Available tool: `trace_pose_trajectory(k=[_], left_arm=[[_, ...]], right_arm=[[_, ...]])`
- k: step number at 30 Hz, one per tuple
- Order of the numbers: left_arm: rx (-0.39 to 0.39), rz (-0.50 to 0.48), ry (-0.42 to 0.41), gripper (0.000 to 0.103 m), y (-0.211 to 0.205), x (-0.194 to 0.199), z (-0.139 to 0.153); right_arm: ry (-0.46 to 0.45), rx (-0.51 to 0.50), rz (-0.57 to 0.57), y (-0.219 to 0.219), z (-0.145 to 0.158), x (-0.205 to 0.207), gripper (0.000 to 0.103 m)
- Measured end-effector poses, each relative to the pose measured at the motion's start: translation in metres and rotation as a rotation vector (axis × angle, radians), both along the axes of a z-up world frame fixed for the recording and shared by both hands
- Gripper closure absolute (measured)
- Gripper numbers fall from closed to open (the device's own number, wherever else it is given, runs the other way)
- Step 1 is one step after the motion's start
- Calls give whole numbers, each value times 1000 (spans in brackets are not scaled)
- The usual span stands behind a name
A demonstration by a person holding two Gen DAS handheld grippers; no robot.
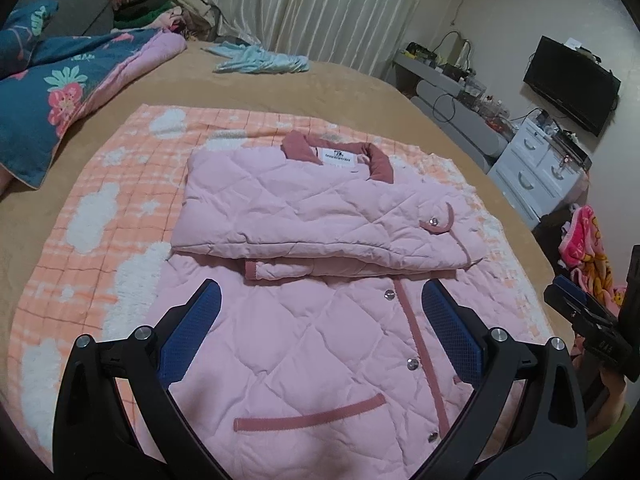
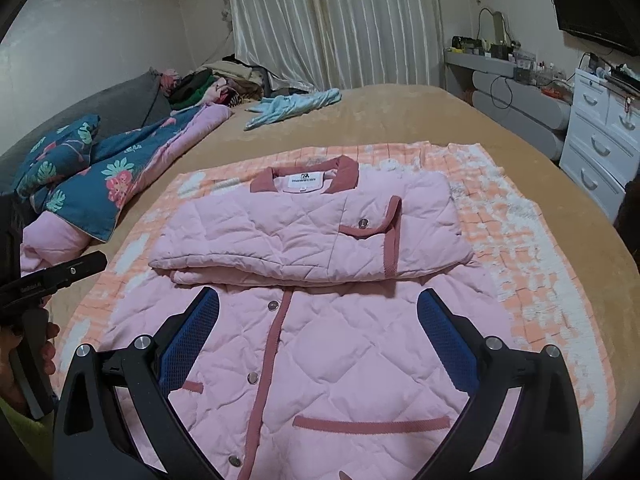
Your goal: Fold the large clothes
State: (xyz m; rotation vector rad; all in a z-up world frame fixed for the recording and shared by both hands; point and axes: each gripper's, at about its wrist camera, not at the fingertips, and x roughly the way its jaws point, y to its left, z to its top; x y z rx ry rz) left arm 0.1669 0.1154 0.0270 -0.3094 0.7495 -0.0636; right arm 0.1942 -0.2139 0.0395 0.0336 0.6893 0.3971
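A pink quilted jacket (image 1: 320,320) with dusty-rose trim lies front up on an orange and white checked blanket (image 1: 132,184), collar away from me. Both sleeves are folded across its chest in a flat stack (image 1: 312,216). My left gripper (image 1: 320,332) hovers open and empty above the lower front of the jacket. In the right wrist view the jacket (image 2: 340,344) and blanket (image 2: 516,248) show again. My right gripper (image 2: 318,336) is open and empty above the jacket's lower front. The right gripper also shows at the right edge of the left wrist view (image 1: 580,312).
The blanket lies on a tan bed (image 1: 280,84). A blue floral quilt (image 1: 52,88) is bunched at the left. A light blue garment (image 1: 260,60) lies at the far side. A clothes pile (image 2: 224,80) sits by the curtain. White drawers (image 2: 600,136) stand to the right.
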Motion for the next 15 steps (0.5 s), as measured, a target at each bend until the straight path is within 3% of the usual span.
trace_pose_trajectory(k=[15], left_arm=[[20, 6, -47, 9, -1, -43, 19]], right_arm=[[-80, 6, -24, -31, 30, -38, 4]])
